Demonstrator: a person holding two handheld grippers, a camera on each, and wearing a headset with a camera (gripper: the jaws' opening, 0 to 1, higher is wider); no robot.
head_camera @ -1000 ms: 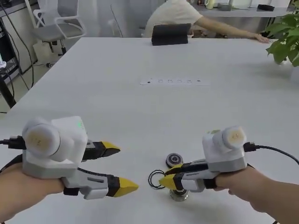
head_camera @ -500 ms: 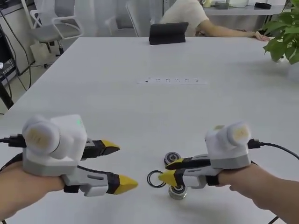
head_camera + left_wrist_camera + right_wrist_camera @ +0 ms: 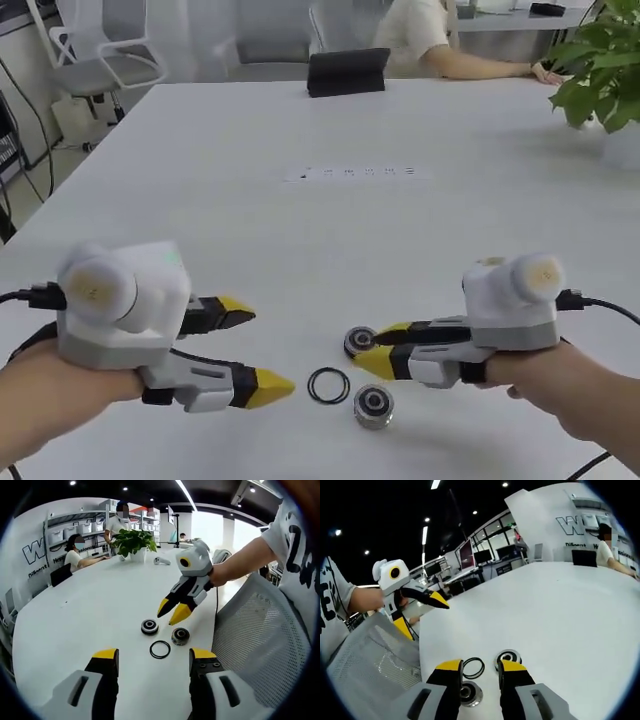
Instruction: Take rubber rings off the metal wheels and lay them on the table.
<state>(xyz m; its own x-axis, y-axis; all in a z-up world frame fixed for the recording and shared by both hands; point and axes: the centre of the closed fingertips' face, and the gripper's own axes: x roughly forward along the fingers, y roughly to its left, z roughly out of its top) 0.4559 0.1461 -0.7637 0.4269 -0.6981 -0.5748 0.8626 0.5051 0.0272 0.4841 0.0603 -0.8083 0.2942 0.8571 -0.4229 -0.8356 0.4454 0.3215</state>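
Rubber, seemingly: one ring (image 3: 329, 385); two wheels (image 3: 373, 404) (image 3: 360, 340)

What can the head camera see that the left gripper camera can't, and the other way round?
Head view's extras: the left gripper seen whole from above, and an office chair beyond the table. Left gripper view's extras: a grey mesh chair back beside the table, and wall shelves. Shared: the open right gripper, the black rubber ring lying flat, a metal wheel at that gripper's tips, a second wheel next to the ring, and the potted plant.
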